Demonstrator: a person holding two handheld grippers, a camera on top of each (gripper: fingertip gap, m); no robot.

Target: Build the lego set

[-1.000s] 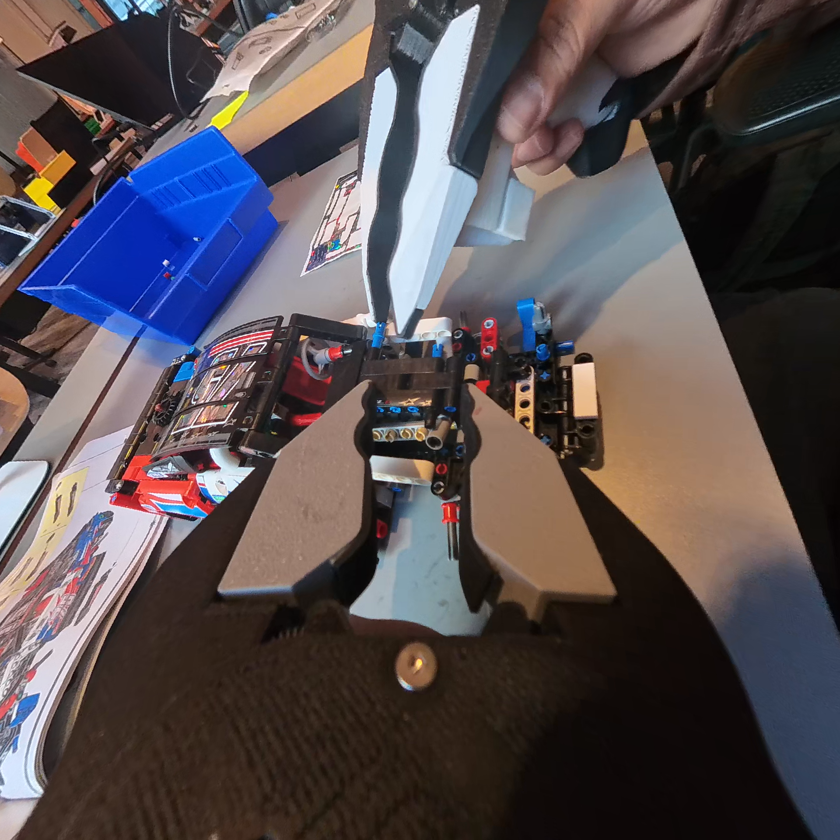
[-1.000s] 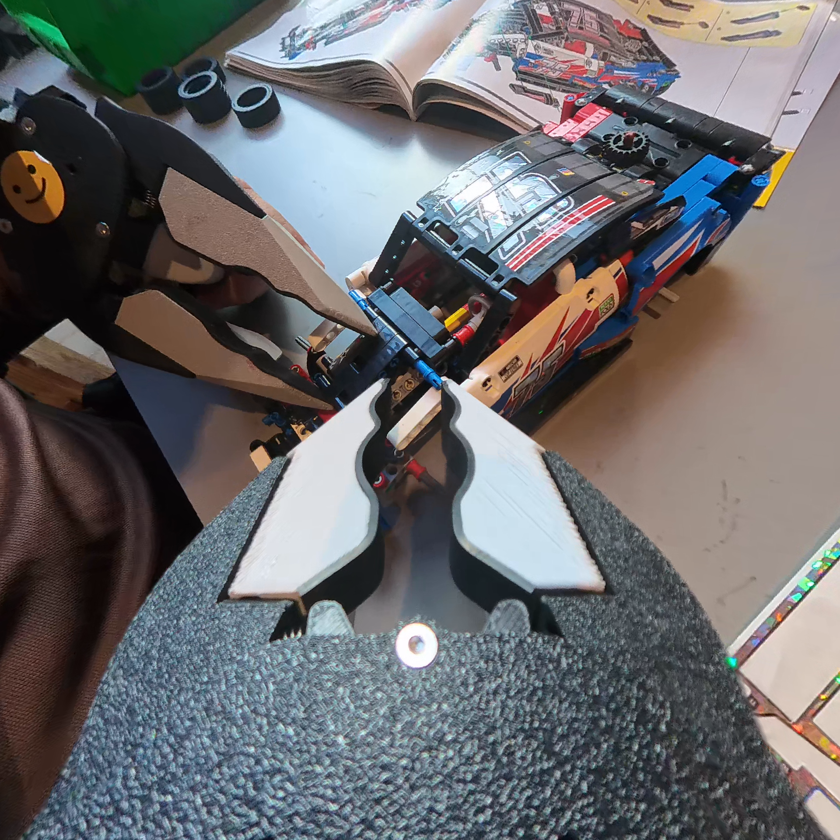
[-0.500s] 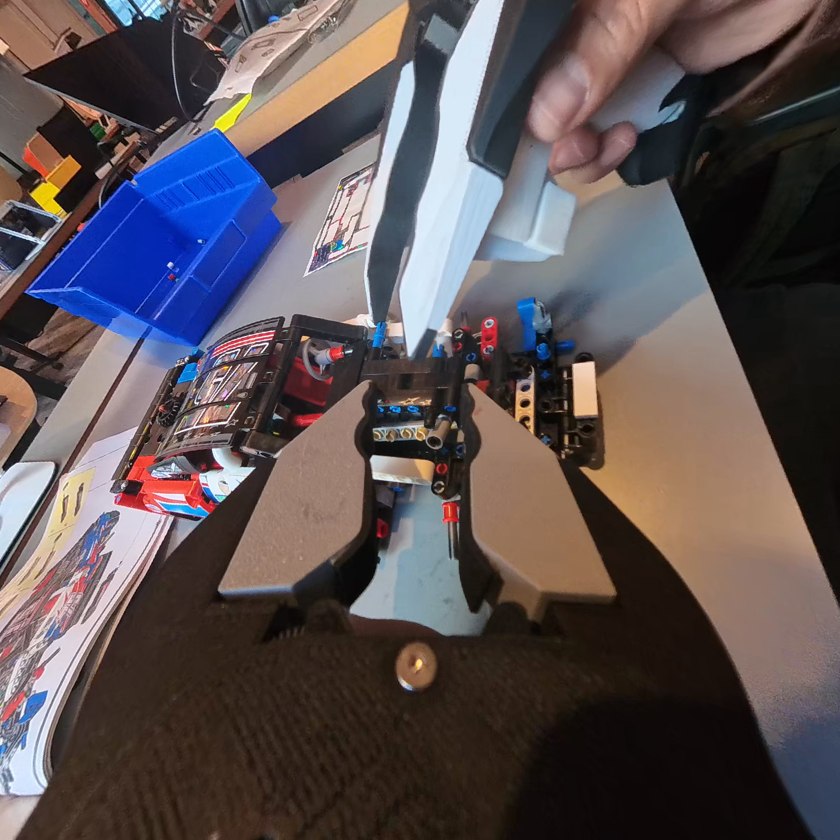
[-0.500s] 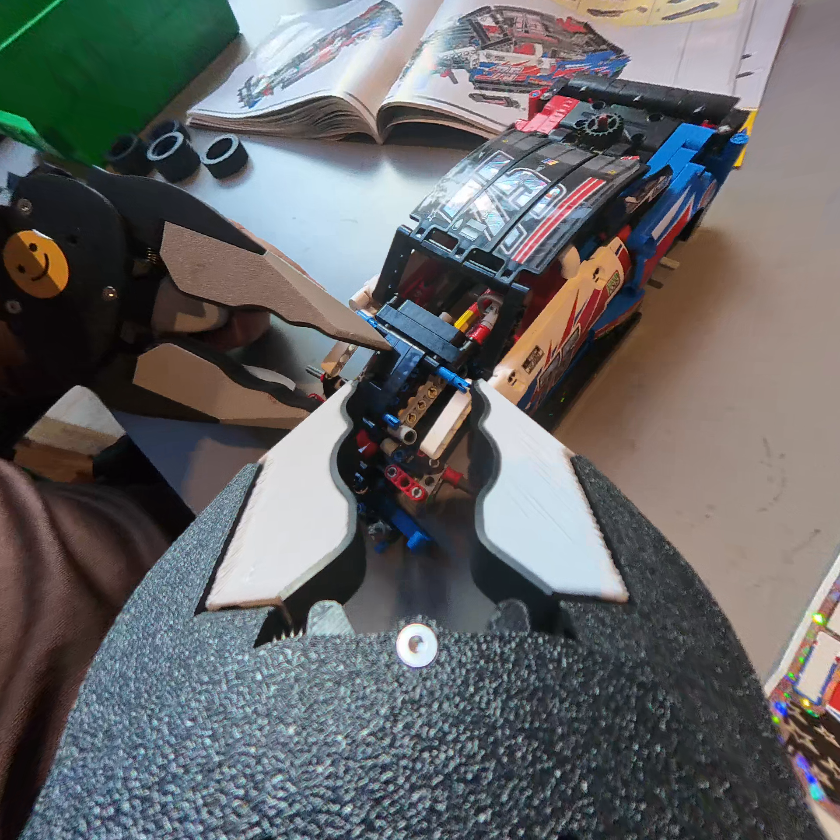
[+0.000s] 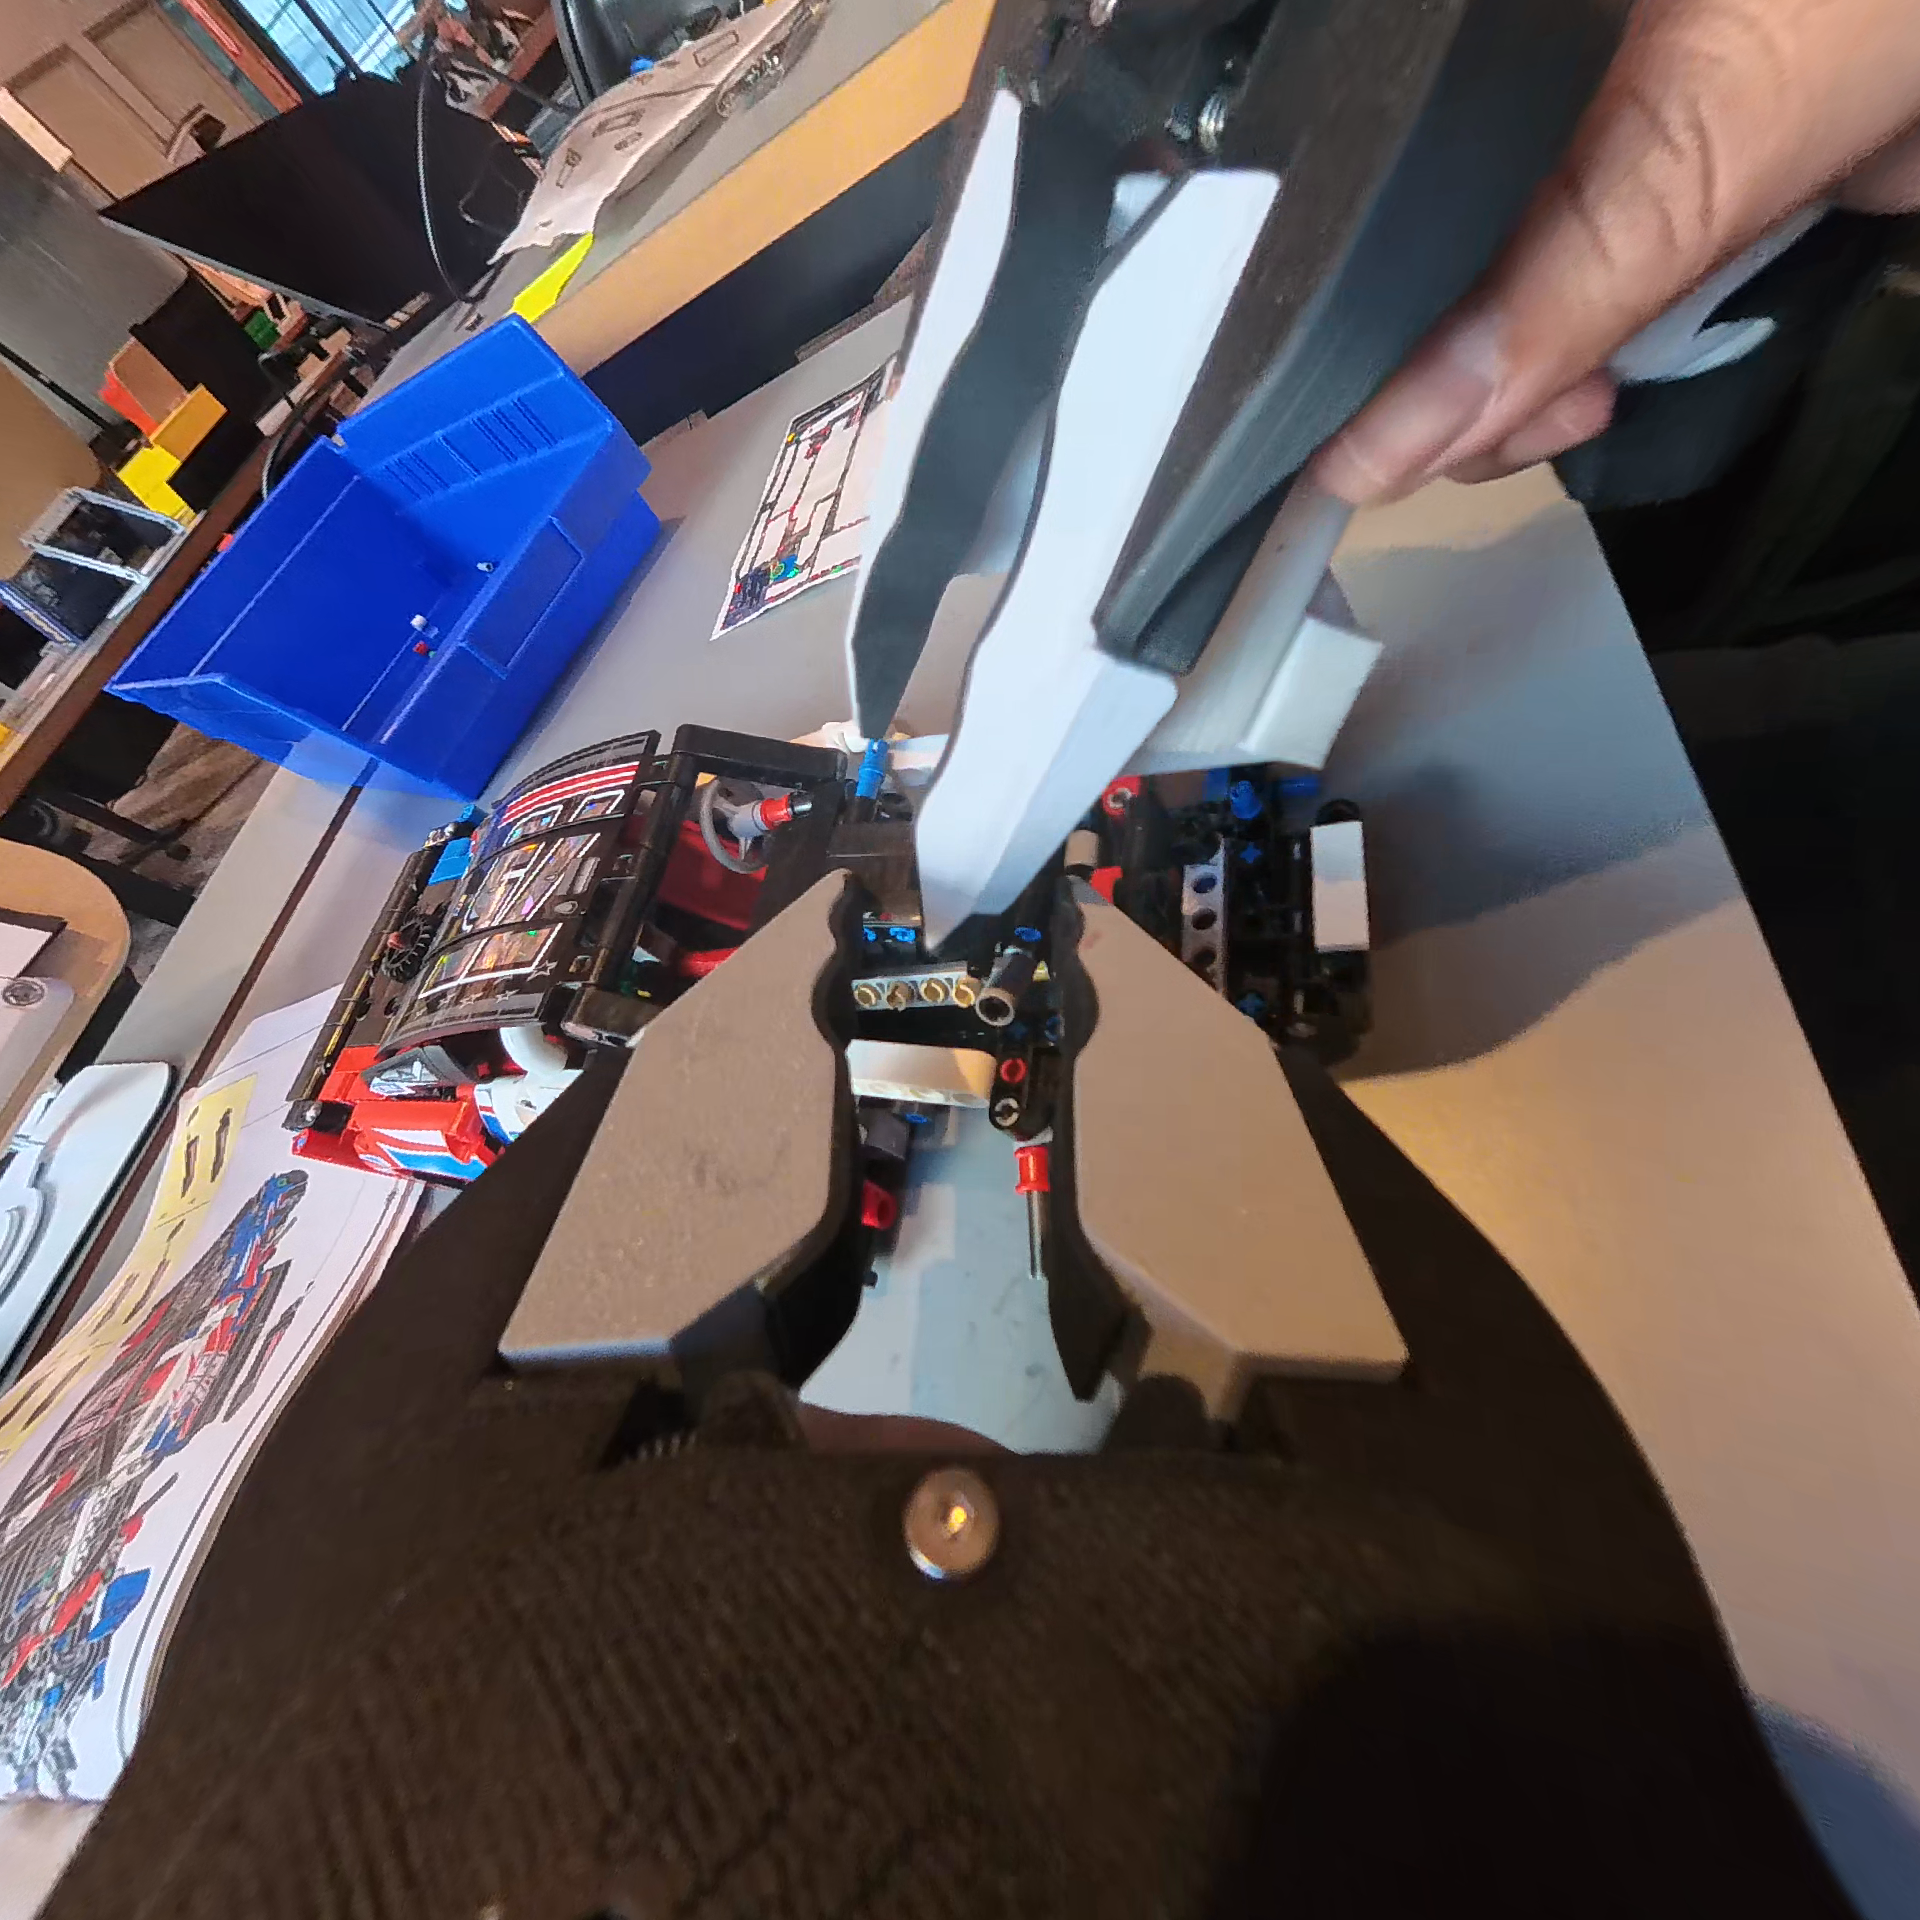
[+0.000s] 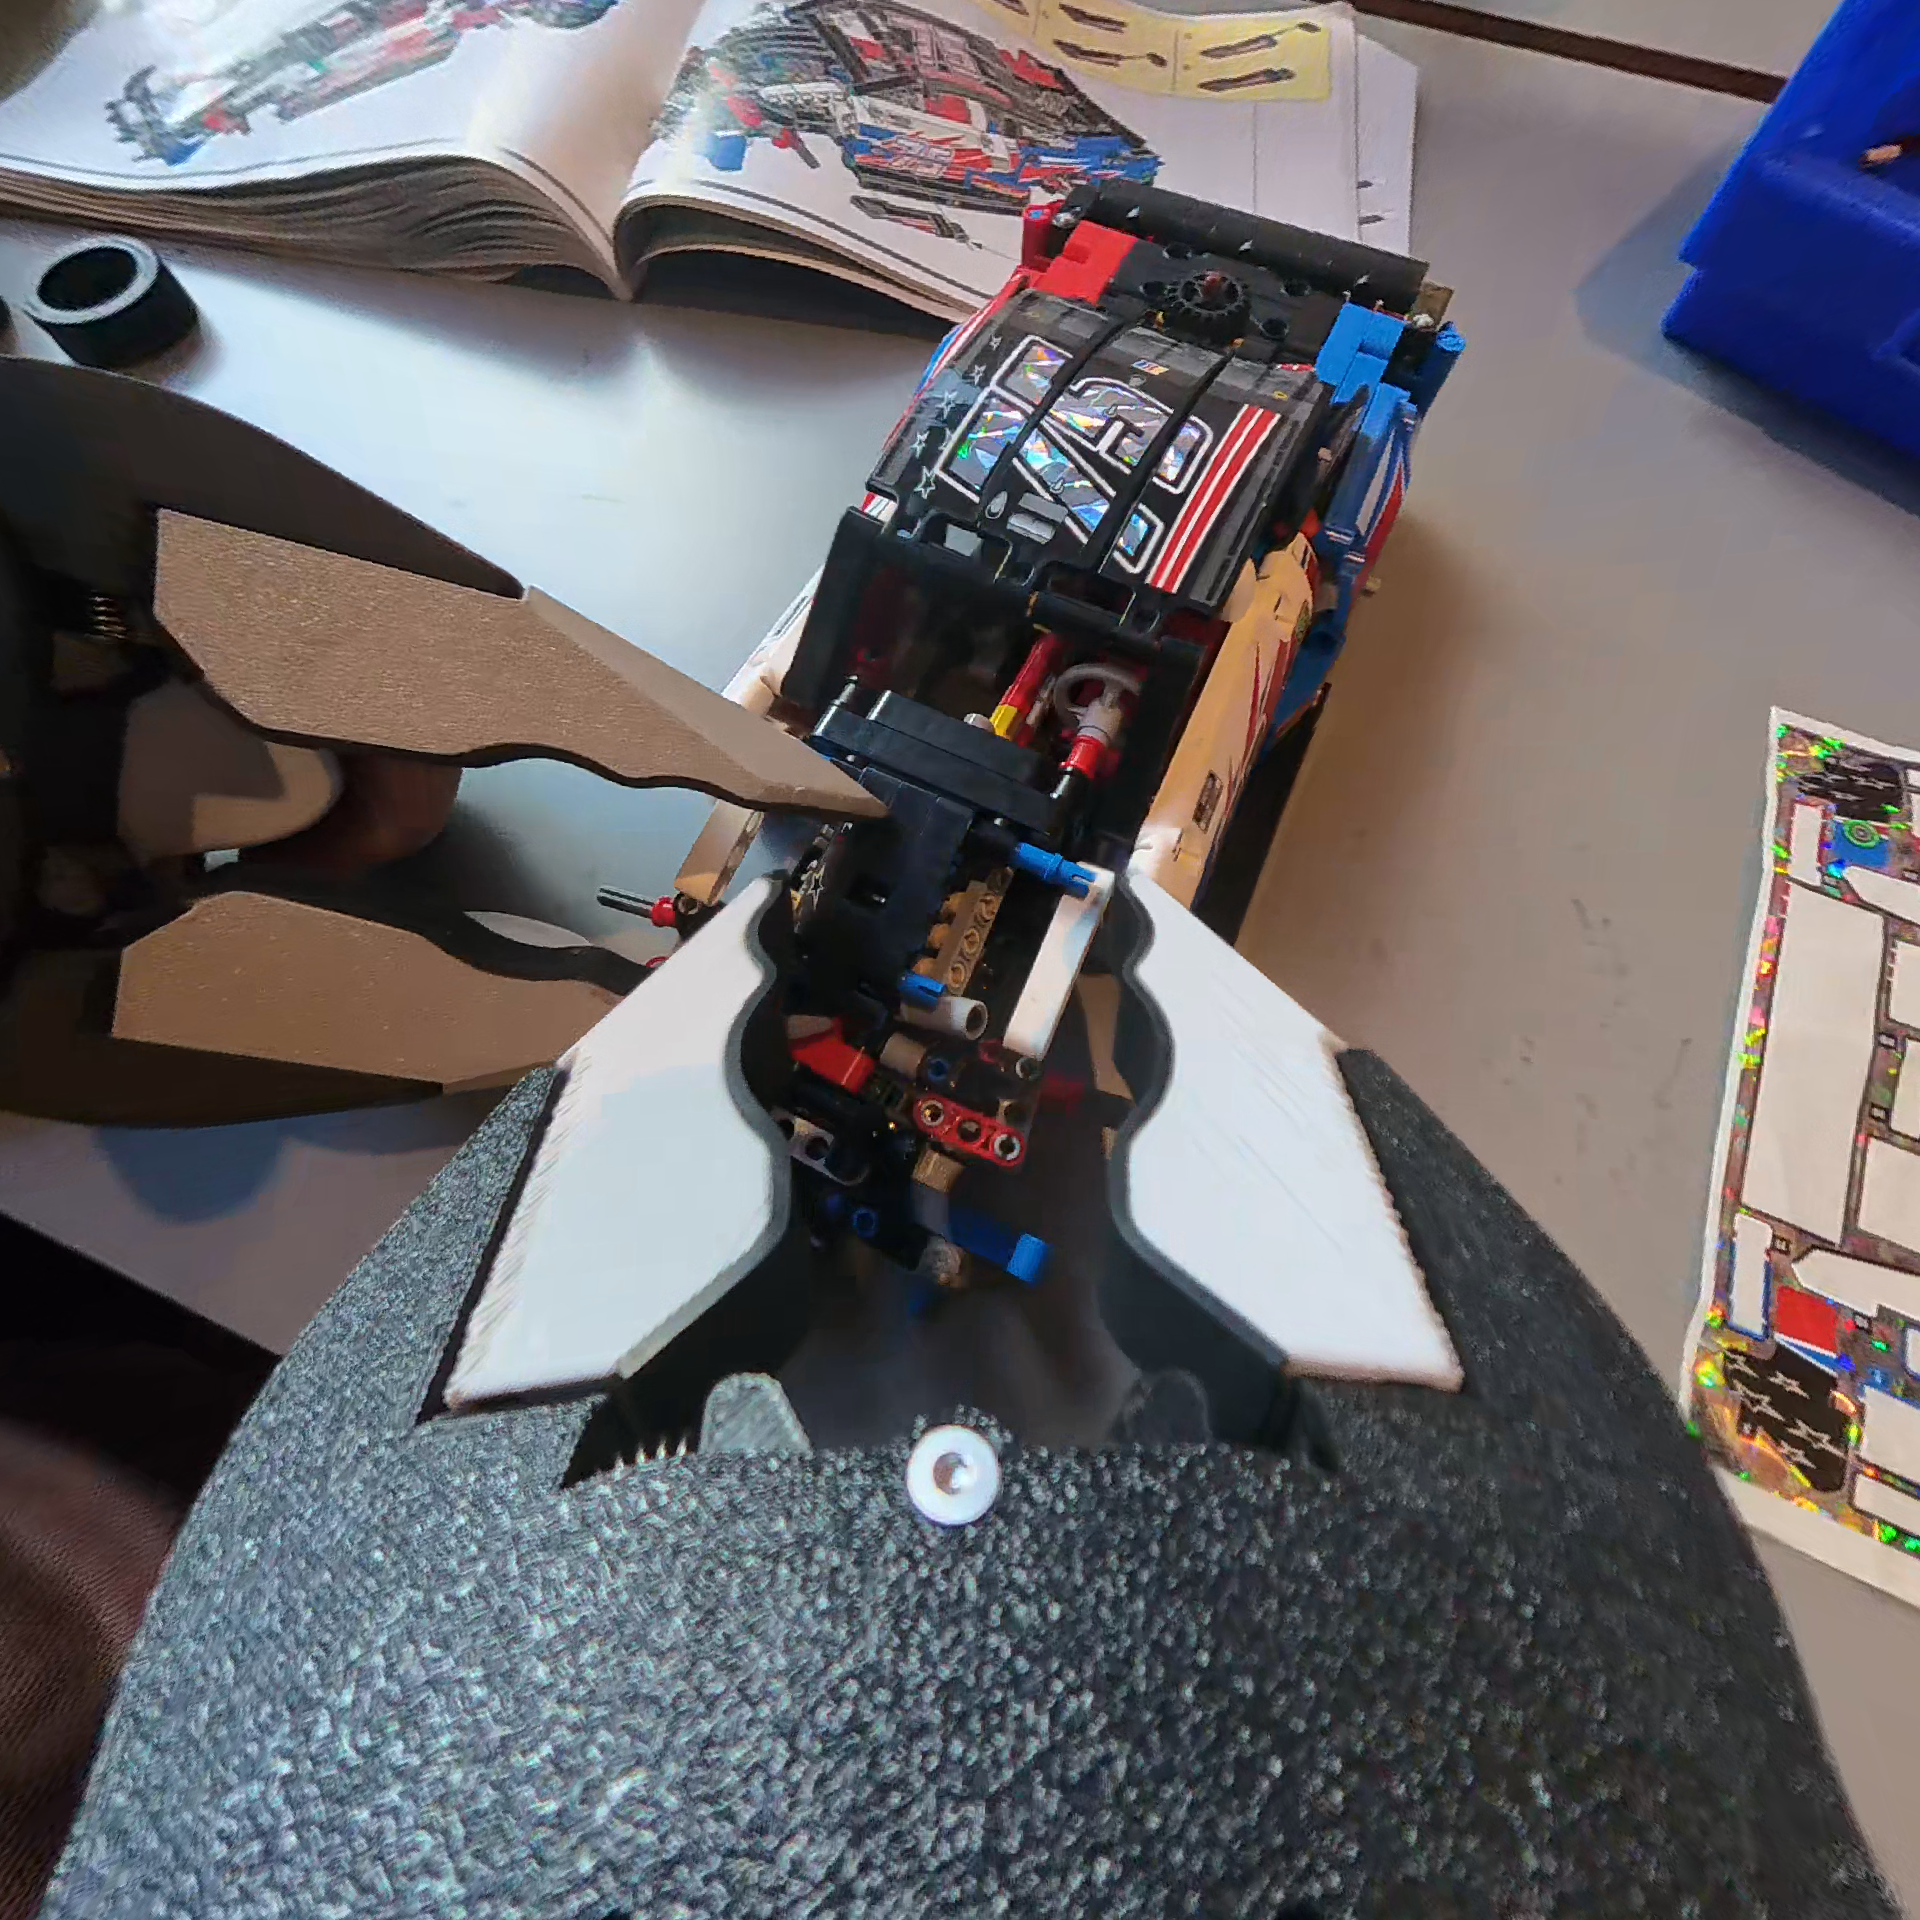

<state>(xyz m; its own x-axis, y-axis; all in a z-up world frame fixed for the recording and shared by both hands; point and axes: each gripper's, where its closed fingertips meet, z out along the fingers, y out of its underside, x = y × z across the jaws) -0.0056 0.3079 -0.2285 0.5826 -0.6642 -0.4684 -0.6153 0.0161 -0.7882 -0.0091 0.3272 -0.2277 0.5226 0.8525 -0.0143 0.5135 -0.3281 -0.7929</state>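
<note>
A: How far along is the build, going by this?

B: A good way, I'd judge. The lego car (image 6: 1132,582) has its black patterned roof on, red, white and blue side panels fitted, and a black gear at the far end. The near end is a bare frame of beams, pins and axles with no cover. 2 black tyres (image 6: 109,296) lie loose near the instruction book (image 6: 644,135), so wheels look undone, and the sticker sheet (image 6: 1829,1122) has many blank spots, so most stickers seem used.

A: Where's the car, and what are the tools doing?

B: It lies on the grey worktop (image 6: 1496,790), between the book and the sticker sheet. The left gripper (image 5: 951,940) has its grey fingers parted on either side of the open frame; 1 tip touches a black beam, but I can't tell if they squeeze it. The right gripper (image 6: 940,899) comes down from above with its white fingers spread wide, straddling the frame and a white beam (image 6: 1055,971), holding nothing that I can see.

A: Room to move?

B: Tight at the frame: both pairs of fingers crowd the same spot, nearly touching. A small blue pin (image 6: 1055,860) juts out by the right tips, an easy snag I think. The worktop's right edge runs close to the car's bare end in the left view. The blue bin (image 5: 384,582) stands well apart, with bare worktop between it and the car.
</note>
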